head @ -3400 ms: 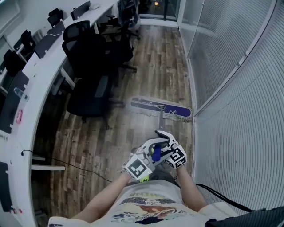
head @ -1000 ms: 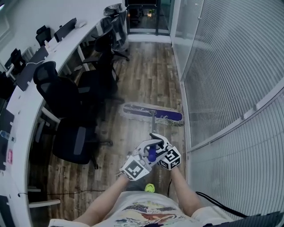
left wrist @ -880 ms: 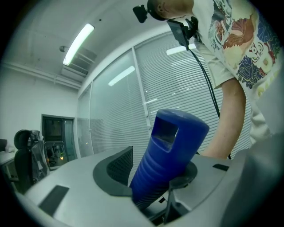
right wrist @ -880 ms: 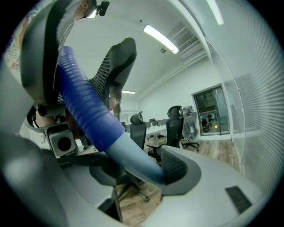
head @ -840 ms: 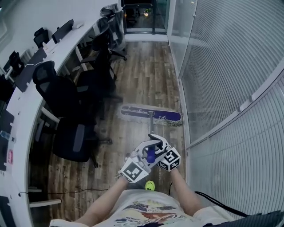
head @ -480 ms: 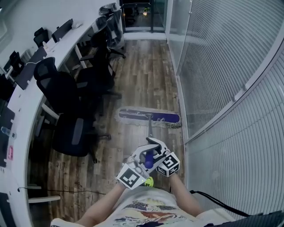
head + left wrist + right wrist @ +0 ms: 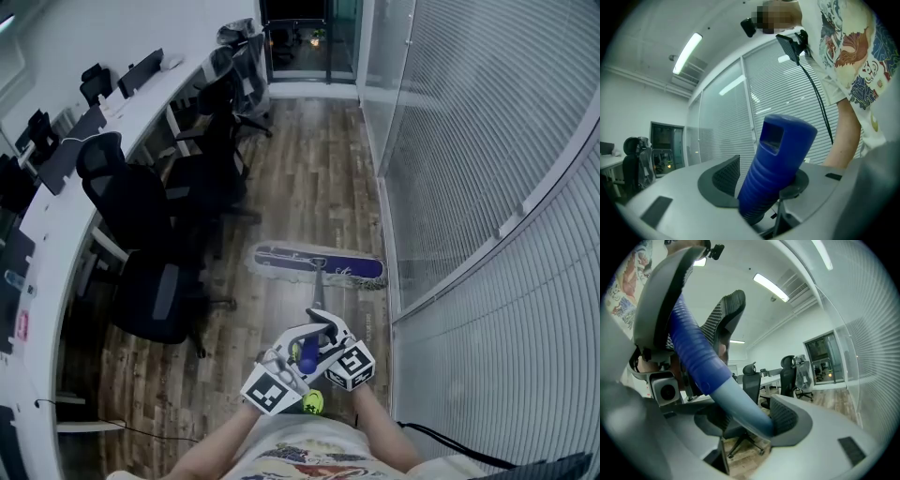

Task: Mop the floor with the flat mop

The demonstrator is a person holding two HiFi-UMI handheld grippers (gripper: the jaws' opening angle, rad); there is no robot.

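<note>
The flat mop's purple head (image 7: 319, 265) lies crosswise on the wooden floor near the glass wall. Its pole (image 7: 315, 298) rises to a blue ribbed handle (image 7: 307, 353). My left gripper (image 7: 293, 363) is shut on the handle's top end (image 7: 780, 161). Its jaws have just been opening a little, and the handle still sits wedged between the pads. My right gripper (image 7: 319, 337) is shut lower down, where the blue grip meets the pale pole (image 7: 740, 404), just past the left gripper. In the left gripper view (image 7: 764, 180) and the right gripper view (image 7: 749, 422) the handle fills the gap between the jaws.
Black office chairs (image 7: 150, 225) crowd the left side along a long white desk (image 7: 56, 211) with monitors. A glass wall with blinds (image 7: 469, 169) runs down the right. A dark doorway (image 7: 295, 28) ends the aisle. A yellow-green shoe (image 7: 312, 403) shows under the grippers.
The mop head has slid back along the floor toward me. Both grippers and the handle have come closer to my body and lower in the head view.
</note>
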